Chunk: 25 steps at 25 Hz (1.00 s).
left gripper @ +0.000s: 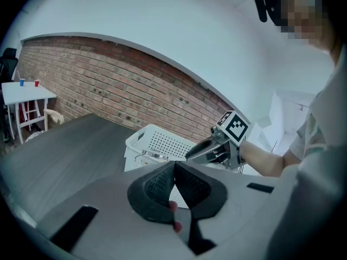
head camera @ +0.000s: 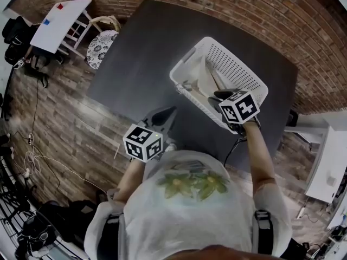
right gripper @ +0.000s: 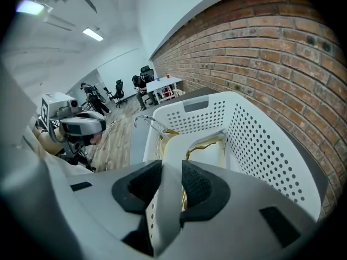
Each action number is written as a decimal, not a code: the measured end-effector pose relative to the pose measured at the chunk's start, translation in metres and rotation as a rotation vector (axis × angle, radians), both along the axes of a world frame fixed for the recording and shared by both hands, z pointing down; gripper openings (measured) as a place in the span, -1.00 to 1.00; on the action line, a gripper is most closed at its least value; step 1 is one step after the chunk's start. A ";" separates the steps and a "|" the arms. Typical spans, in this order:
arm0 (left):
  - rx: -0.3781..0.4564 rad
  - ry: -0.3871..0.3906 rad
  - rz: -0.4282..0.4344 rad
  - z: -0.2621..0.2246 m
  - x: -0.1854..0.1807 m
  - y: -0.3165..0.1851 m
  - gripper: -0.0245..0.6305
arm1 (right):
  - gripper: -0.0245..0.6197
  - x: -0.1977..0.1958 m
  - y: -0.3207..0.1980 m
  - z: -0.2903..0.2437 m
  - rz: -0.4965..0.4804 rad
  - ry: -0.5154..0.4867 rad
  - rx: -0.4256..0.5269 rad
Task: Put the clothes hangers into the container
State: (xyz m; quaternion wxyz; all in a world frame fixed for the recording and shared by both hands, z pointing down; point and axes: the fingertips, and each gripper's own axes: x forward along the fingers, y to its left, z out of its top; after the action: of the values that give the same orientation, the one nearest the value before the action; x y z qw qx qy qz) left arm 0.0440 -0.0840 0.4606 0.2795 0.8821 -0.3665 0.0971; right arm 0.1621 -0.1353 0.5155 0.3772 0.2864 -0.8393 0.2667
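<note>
Jaws of the right gripper (right gripper: 171, 187) are gripping the near wall of the perforated basket (right gripper: 260, 145), those of the left gripper (left gripper: 173, 187) are resting closed and empty; keeping it level should retain the hangers (right gripper: 150, 124).

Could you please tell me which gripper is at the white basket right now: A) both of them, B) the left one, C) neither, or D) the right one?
D: the right gripper is at the near wall of the basket, its jaws clamped on that wall, while the left gripper is back near the edge of the table, its jaws together with nothing between them.
</note>
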 end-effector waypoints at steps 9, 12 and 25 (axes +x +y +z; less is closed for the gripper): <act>-0.001 -0.004 0.004 0.001 0.005 0.002 -0.84 | -0.50 -0.001 0.002 0.002 -0.007 -0.026 -0.008; 0.000 -0.003 0.002 0.001 0.005 0.002 -0.84 | -0.50 -0.002 0.000 0.002 -0.031 -0.010 0.034; 0.013 0.003 -0.010 -0.005 0.003 0.007 -0.84 | -0.23 0.002 -0.004 -0.018 -0.078 0.152 0.269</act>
State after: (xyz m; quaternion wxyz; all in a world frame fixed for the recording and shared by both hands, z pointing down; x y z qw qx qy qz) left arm 0.0470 -0.0773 0.4558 0.2746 0.8823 -0.3710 0.0918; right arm 0.1641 -0.1388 0.4972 0.4081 0.3209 -0.8470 0.1143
